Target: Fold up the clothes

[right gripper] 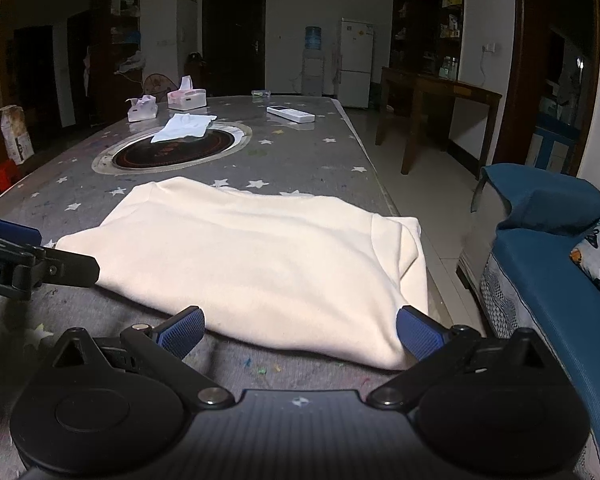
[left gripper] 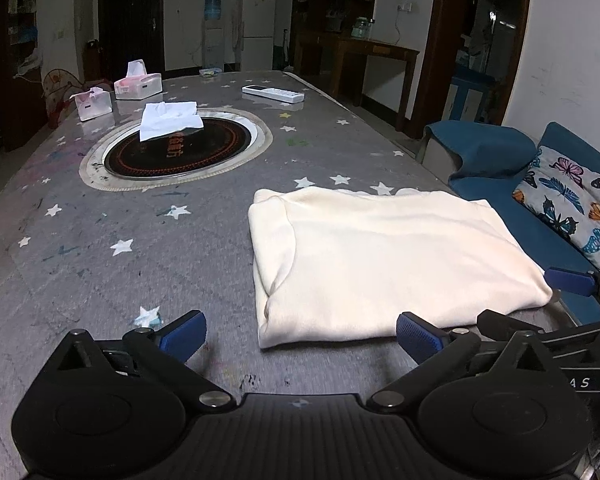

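A cream garment (left gripper: pixel 384 256) lies folded into a flat rectangle on the grey star-patterned table (left gripper: pixel 100 240), near its right edge. My left gripper (left gripper: pixel 300 334) hovers just short of the garment's near left corner, jaws spread wide with nothing between them. In the right wrist view the same garment (right gripper: pixel 252 256) fills the middle. My right gripper (right gripper: pixel 300 332) stands open at its near edge; the cloth's near right corner lies between the blue pads (right gripper: pixel 418 334) without being pressed. The right gripper's fingers (left gripper: pixel 572 280) also show at the right edge of the left view.
A round black hotplate (left gripper: pixel 180 148) is set into the table, with a white cloth (left gripper: pixel 168 118) on it. Two tissue boxes (left gripper: pixel 138 84) and a white remote (left gripper: pixel 272 94) lie farther back. A blue sofa (right gripper: pixel 548 264) with a butterfly cushion stands right of the table.
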A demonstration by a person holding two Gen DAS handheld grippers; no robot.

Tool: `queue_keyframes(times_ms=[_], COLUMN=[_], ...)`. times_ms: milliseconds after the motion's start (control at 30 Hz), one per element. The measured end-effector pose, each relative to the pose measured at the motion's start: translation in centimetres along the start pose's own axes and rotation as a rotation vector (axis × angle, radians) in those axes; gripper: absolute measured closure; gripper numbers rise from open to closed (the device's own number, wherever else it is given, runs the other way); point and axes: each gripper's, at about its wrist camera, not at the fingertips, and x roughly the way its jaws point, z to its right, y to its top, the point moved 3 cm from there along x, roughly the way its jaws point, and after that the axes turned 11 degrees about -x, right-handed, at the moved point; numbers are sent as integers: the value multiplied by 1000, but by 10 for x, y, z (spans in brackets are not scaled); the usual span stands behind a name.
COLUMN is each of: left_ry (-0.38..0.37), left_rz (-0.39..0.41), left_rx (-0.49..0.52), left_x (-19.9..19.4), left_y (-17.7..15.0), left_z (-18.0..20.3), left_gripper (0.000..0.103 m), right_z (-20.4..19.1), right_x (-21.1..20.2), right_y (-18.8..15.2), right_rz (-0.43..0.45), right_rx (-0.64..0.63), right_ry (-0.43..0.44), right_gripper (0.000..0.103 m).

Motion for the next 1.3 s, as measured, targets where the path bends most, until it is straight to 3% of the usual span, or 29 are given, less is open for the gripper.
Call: queue_keyframes(times_ms=[1300], left_ry=[6], left_rz=[-35], left_rx=[-11], left_x=[-13], left_y=[-39], left_z=[13], left_gripper=[0], right_z=[-13], right_x=[-15], right_y=[-25], right_rz=[-31], right_rx=[103], right_ry=[35], right_gripper=[0])
